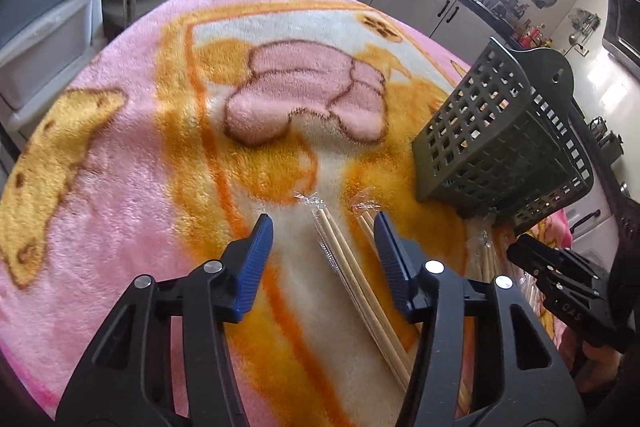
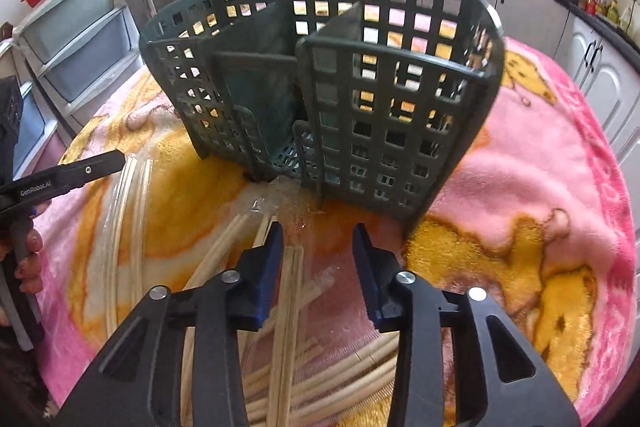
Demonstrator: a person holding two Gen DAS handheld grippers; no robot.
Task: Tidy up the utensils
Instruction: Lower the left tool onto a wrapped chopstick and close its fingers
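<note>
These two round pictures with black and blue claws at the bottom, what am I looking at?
Each picture comes from a camera riding on hand-held tongs; a person holds one pair per hand. The left tongs hang open over wrapped wooden chopsticks. The right tongs hang open over more chopsticks, facing a dark green plastic lattice utensil holder. Everything lies on a fluffy pink and orange blanket. Nothing is gripped. In the right view, a hand holds the other tongs.

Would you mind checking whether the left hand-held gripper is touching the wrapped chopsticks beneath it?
Apart. The left wrist view shows the left hand-held gripper open, with blanket visible between each blue pad and the wrapped chopsticks.
</note>
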